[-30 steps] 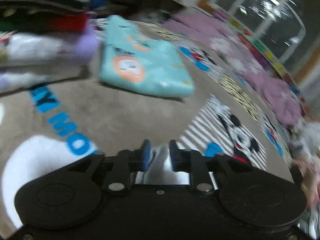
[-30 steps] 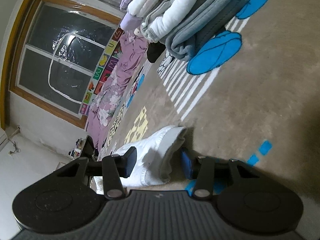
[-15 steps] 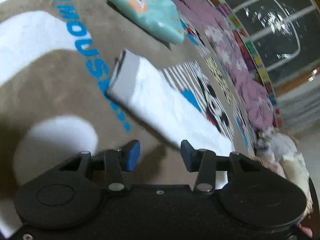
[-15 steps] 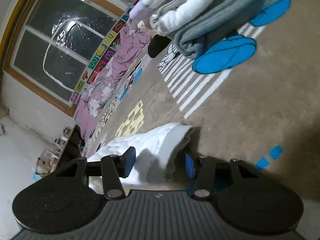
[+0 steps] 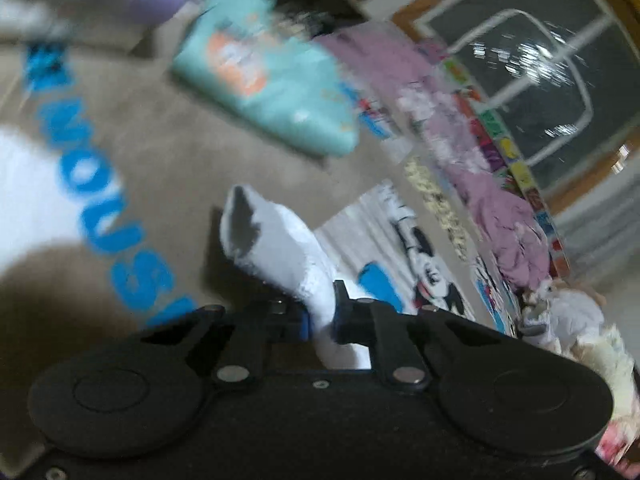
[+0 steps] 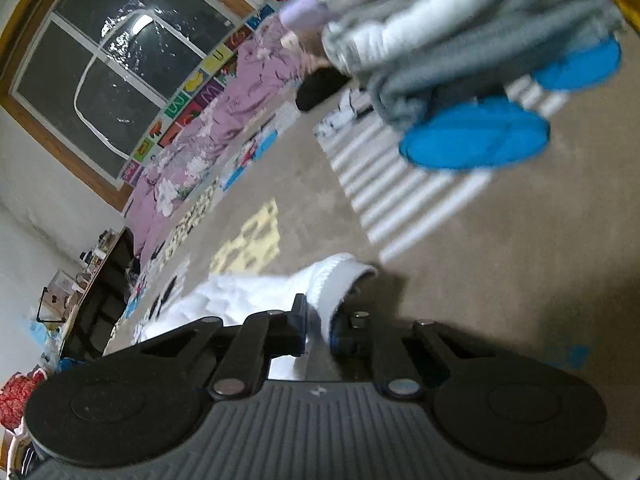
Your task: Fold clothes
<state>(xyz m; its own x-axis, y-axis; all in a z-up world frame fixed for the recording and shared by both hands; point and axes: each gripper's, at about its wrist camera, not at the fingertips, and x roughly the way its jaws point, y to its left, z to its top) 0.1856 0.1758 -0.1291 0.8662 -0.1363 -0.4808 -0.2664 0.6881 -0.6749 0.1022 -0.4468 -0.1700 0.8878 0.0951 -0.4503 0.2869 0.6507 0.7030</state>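
Observation:
A white fleece garment with a grey cuff (image 5: 276, 240) lies on the tan Mickey Mouse rug (image 5: 168, 168). My left gripper (image 5: 320, 316) is shut on its white cloth, and the grey-cuffed end stands up ahead of the fingers. In the right wrist view the same white garment (image 6: 256, 292) shows with its grey hem (image 6: 344, 284) between the fingers. My right gripper (image 6: 320, 328) is shut on that hem, just above the rug.
A folded teal garment (image 5: 264, 80) lies on the rug ahead of the left gripper. A pile of grey, white and lilac clothes (image 6: 440, 32) sits far right. A purple quilt (image 6: 224, 120) runs along the window wall. More clothes (image 5: 580, 328) lie at the right.
Both grippers were open half a second ago and have closed on the white garment. The left gripper has lifted its end, so the cuffed part stands up.

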